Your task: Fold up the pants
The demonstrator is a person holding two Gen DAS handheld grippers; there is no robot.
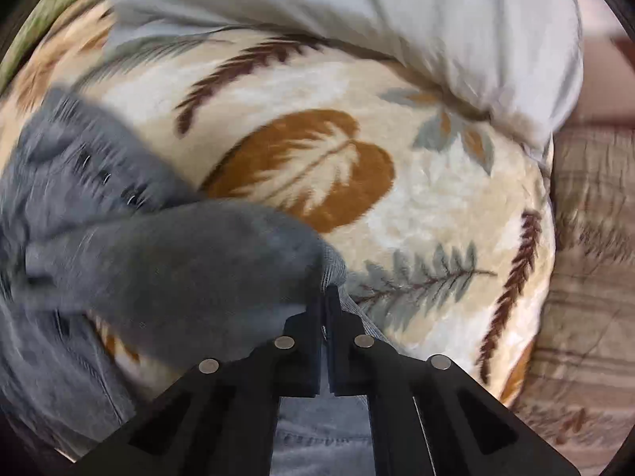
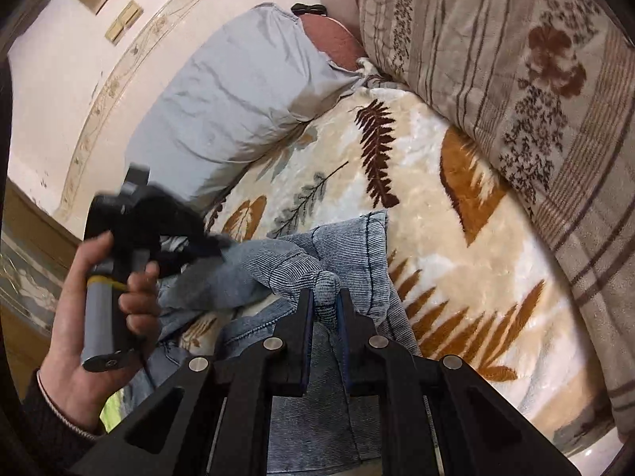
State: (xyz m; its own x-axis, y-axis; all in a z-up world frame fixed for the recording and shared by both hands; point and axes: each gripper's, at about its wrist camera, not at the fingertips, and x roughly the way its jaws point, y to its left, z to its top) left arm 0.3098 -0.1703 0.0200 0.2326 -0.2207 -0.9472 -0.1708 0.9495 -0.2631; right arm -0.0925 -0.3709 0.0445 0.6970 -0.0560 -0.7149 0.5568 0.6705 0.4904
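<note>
The blue-grey denim pants [image 1: 178, 269] lie bunched on a cream leaf-patterned blanket [image 1: 416, 198]. In the left wrist view my left gripper [image 1: 328, 293] has its jaws together, pinching a thin edge of the denim at the tips. In the right wrist view my right gripper [image 2: 326, 297] is shut on a bunched fold of the pants [image 2: 357, 246], which fills the narrow gap between its fingers. To its left, the left gripper [image 2: 210, 248] is blurred, with its tips buried in the denim, and a person's hand [image 2: 79, 341] holds its handle.
A light grey pillow [image 2: 222, 91] lies at the head of the bed against a pale wall [image 2: 59, 79], with a reddish cushion [image 2: 337, 39] behind it. A thick striped floral quilt [image 2: 516, 59] is heaped along the right side. Bare leaf blanket [image 2: 436, 238] lies between them.
</note>
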